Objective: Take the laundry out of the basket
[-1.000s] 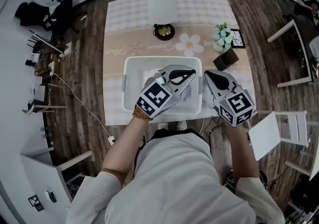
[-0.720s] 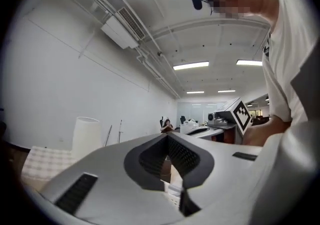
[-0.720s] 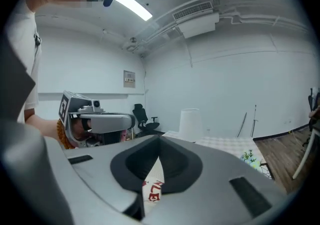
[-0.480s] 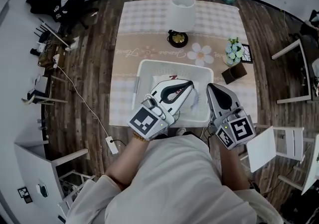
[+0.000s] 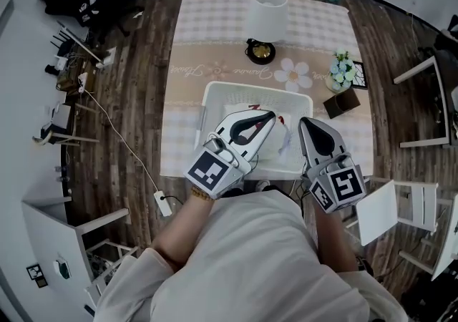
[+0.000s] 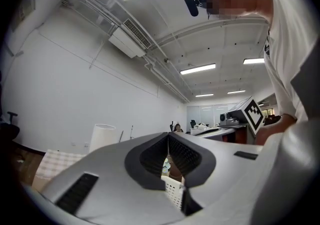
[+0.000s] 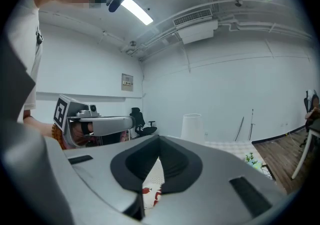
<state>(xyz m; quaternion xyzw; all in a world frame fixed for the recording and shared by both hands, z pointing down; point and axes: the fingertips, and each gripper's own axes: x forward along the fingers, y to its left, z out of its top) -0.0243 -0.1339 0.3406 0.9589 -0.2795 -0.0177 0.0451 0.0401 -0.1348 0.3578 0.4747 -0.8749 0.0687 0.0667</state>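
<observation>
Head view looks down on the bench [image 5: 186,120], where the white basket [image 5: 229,86] stands at the near edge, right in front of me. The laundry [image 5: 236,109], white cloth with a red print, lies inside the basket. Both my tools hang over the basket, side by side and apart. The left tool [image 5: 270,114] is above the middle of the basket and angles toward its far right. The right tool [image 5: 301,122] is above the basket's right end and points away from me. A fold of white cloth shows between the two tools, but I cannot tell whether either tool touches it. Left gripper view shows the left tool [image 6: 167,135] with its jaws just easing apart, though their tips look all but together and nothing lies between them. Through the gap behind the tips I see only the basket's lattice rim. Right gripper view shows the right tool [image 7: 159,139] clenched, tip against tip. Cloth with red marks shows through the gap behind the tips, and I cannot tell whether the jaws pinch it. Beyond the basket a white lamp [image 5: 268,7] stands at the middle of the bench. To the right are a small pot of flowers [image 5: 342,69] and a brown box [image 5: 341,102], with the box just off the basket's far right corner.
</observation>
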